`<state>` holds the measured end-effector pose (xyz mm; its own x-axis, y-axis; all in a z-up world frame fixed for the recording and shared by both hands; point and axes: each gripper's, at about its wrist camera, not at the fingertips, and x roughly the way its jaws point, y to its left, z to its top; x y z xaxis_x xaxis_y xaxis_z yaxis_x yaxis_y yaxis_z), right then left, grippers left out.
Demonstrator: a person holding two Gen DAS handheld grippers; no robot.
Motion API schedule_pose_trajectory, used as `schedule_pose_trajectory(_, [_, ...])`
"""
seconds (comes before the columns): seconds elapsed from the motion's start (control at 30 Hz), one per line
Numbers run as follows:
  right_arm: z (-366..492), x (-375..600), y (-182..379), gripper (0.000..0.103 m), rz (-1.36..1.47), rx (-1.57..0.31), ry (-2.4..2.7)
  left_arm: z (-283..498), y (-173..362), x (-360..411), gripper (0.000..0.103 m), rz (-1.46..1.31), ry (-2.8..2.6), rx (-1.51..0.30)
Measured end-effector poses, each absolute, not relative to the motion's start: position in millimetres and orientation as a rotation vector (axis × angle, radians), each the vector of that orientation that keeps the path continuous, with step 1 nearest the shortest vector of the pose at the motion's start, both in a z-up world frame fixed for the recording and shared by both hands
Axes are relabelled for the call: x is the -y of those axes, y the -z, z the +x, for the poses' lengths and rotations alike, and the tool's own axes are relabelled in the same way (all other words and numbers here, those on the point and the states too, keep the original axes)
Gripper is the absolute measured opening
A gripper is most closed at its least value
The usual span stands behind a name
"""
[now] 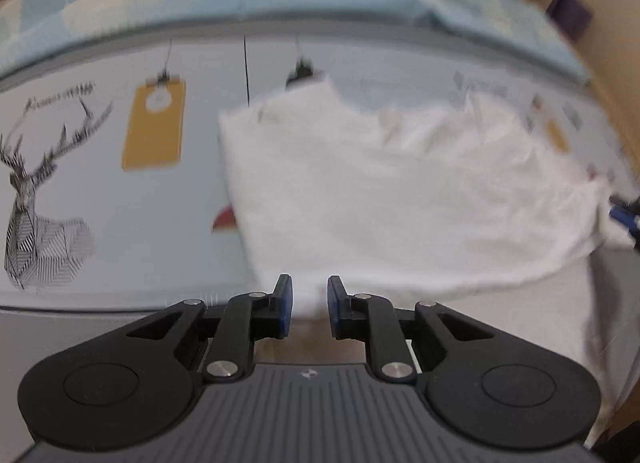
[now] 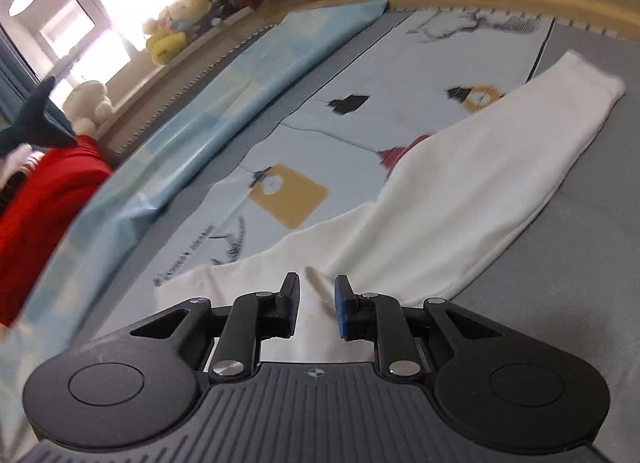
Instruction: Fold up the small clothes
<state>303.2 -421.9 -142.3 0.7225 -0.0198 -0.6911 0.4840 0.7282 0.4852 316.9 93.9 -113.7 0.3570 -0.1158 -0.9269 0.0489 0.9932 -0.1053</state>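
**A:** Where did the white garment [image 1: 400, 191] lie?

**B:** It was spread on the bed cover [image 1: 100, 223], filling the middle and right of the left wrist view. Its near hem ran just above the left gripper [image 1: 310, 305] at the bottom centre. In the right wrist view the white garment [image 2: 460, 191] stretched from the bottom centre up to the upper right, ending in a narrow cuffed end.

**A:** And the left gripper, was it pinching the cloth?

**B:** No. Its jaws stood slightly apart, with a narrow gap, and the garment's edge showed in that gap. The pads did not press on it, as far as the blurred frame let me tell.

**A:** The right gripper [image 2: 316, 307]?

**B:** Likewise parted a little, low in the centre of its frame. White cloth lay under and between the fingertips, with a small raised fold in the gap, and the pads were clear of it.

**A:** What lay around?

**B:** The cover carried a deer print [image 1: 36, 199] at the left and a yellow tag print [image 1: 154, 125] beside it. A folded light-blue sheet [image 2: 208, 103] ran along the far side. Plush toys [image 2: 176, 23] sat on a sill in the upper left, and something red [image 2: 44, 215] showed at the left edge.
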Motion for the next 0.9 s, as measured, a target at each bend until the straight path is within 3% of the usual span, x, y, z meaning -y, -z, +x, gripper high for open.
schedule_pose_trajectory(0.1, [315.4, 426.4, 168.6, 0.024, 0.677, -0.944, 0.354, 316.8, 141.8, -88.1, 0.019, 0.03, 0.056, -1.298])
schedule_pose_trajectory(0.43, [294.2, 487.8, 148.9, 0.033, 0.741, -0.762, 0.498, 323.1, 89.1, -48.6, 0.032, -0.014, 0.085, -1.127])
schedule_pose_trajectory(0.63, [276.9, 559.8, 157.0, 0.034, 0.813, -0.726, 0.624, 321.2, 78.7, -15.7, 0.033, -0.015, 0.145, -1.101])
schedule_pose_trajectory(0.77, [257.8, 613.9, 166.4, 0.042, 0.874, -0.677, 0.703, 321.7, 82.6, -9.5, 0.033, -0.002, 0.146, -1.113])
schedule_pose_trajectory(0.9, [247.4, 651.8, 185.7, 0.042, 0.964, -0.628, 0.738, 326.1, 85.9, -14.7, 0.033, -0.017, 0.132, -1.118])
